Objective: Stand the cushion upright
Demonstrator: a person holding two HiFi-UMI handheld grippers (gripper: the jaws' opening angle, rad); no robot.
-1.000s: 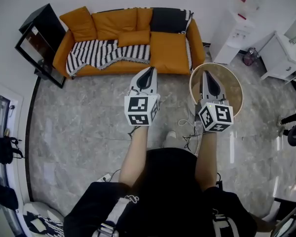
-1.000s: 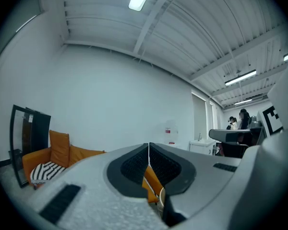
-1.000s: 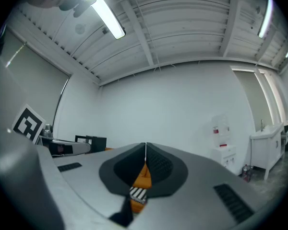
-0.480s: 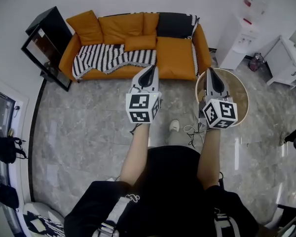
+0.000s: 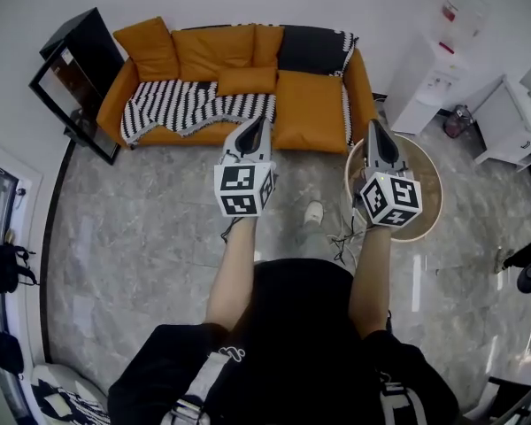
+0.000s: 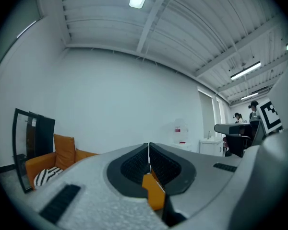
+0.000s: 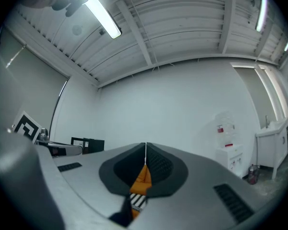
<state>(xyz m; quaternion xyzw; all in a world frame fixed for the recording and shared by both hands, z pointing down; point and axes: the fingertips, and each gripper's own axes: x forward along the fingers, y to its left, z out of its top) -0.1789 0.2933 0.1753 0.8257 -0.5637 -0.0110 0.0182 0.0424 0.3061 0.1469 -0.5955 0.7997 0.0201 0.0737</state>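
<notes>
An orange sofa (image 5: 305, 104) stands against the far wall, with a small orange cushion (image 5: 246, 80) lying flat on its seat, partly over a black-and-white striped blanket (image 5: 181, 103). My left gripper (image 5: 257, 119) is held level with its tip over the sofa's front edge, just short of that cushion, shut and empty. My right gripper (image 5: 373, 123) is to the right, beside the sofa's right arm, also shut on nothing. In the left gripper view the jaws (image 6: 149, 145) meet in a thin seam. The right gripper (image 7: 145, 152) looks the same.
An upright orange cushion (image 5: 146, 49) and a black cushion (image 5: 310, 49) lean on the sofa back. A round wooden table (image 5: 425, 189) sits under my right gripper. A black cabinet (image 5: 71, 65) stands left of the sofa, a white water dispenser (image 5: 434, 65) to its right.
Both grippers have moved forward toward the sofa, and the left tip now reaches its front edge. Both jaws have stayed shut.
</notes>
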